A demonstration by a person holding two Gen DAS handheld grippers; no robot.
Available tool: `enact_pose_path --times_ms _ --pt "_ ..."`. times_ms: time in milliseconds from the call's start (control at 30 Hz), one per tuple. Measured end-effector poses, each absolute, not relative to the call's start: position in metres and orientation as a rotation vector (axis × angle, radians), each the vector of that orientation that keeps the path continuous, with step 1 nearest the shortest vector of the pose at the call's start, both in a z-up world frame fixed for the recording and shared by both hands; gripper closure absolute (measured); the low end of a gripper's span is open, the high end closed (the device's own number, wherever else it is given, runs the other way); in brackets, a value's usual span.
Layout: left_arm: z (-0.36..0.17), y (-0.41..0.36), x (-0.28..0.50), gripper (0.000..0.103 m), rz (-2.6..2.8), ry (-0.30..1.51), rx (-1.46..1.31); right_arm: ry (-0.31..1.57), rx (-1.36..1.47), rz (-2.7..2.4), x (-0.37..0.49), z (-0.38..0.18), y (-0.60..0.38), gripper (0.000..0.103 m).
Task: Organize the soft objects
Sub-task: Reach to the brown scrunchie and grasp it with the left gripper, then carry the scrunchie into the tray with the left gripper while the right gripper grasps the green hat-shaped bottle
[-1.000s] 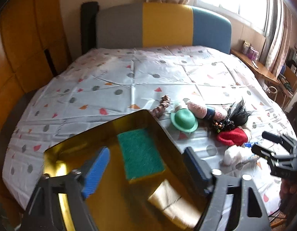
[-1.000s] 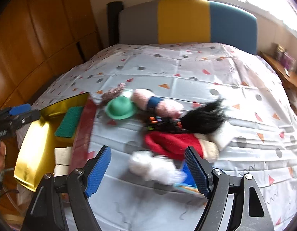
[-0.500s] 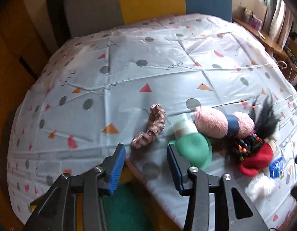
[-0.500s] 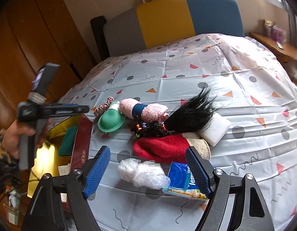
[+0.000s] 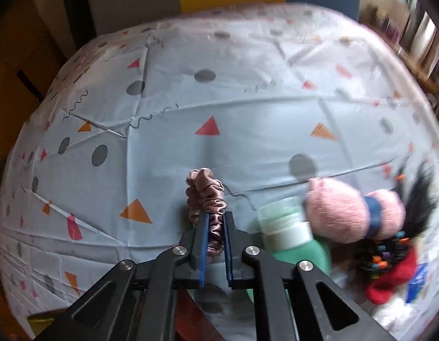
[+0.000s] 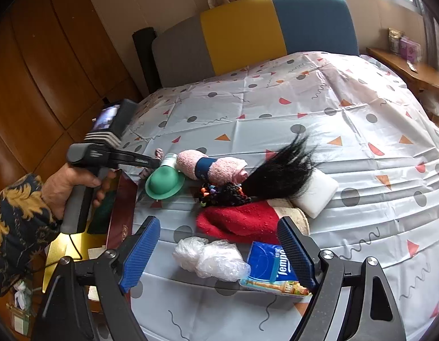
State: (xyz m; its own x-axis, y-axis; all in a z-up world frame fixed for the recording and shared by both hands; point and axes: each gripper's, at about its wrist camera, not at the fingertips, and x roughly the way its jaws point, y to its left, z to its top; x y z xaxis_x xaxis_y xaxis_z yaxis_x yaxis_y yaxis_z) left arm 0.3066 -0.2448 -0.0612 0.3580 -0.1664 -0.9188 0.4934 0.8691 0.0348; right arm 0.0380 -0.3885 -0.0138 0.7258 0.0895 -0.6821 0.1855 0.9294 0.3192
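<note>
A dusty-pink satin scrunchie lies on the patterned bedsheet, and my left gripper is shut on its near end. In the right wrist view a hand holds that left gripper down at the pile's left edge. My right gripper hovers over the near side of the pile, its jaws opening and pressing on nothing. A crumpled clear plastic bag and a blue tissue pack lie on the sheet below and between its fingers.
The pile holds a green bottle, a pink sock roll, black hair, beaded ties, a red hat and a white block. A gold box with a dark red lid sits at the bed's left edge.
My left gripper left the gold box, came down onto the bed and closed on the scrunchie. The right gripper's jaws spread a little wider and its view rolled.
</note>
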Motion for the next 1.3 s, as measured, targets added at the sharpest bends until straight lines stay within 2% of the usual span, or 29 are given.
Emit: enact_pose_path --times_ms 267,500,800,967,1200,1233,1300 --pt "0.020 -0.195 0.244 0.095 -0.600 0.952 0.135 0.759 0.391 -0.063 0.038 -0.015 -0.390 0.018" --pt "0.060 -0.132 0.180 0.095 -0.596 0.842 0.041 0.832 0.412 0.015 0.049 -0.028 -0.371 0.020" --pt "0.038 -0.052 0.134 0.095 -0.511 0.858 -0.044 0.967 0.518 0.164 0.134 -0.040 -0.330 0.020" --pt "0.026 -0.016 0.116 0.095 -0.482 0.875 -0.103 1.063 0.585 0.110 0.192 -0.063 -0.317 0.006" --pt "0.009 0.013 0.106 0.095 -0.456 0.909 -0.160 1.164 0.530 0.010 0.247 -0.086 -0.303 0.005" --pt "0.007 0.015 0.105 0.095 -0.452 0.912 -0.165 1.174 0.520 0.013 0.250 -0.087 -0.301 0.006" --pt "0.003 0.019 0.105 0.095 -0.448 0.924 -0.178 1.195 0.448 -0.012 0.255 -0.090 -0.295 0.022"
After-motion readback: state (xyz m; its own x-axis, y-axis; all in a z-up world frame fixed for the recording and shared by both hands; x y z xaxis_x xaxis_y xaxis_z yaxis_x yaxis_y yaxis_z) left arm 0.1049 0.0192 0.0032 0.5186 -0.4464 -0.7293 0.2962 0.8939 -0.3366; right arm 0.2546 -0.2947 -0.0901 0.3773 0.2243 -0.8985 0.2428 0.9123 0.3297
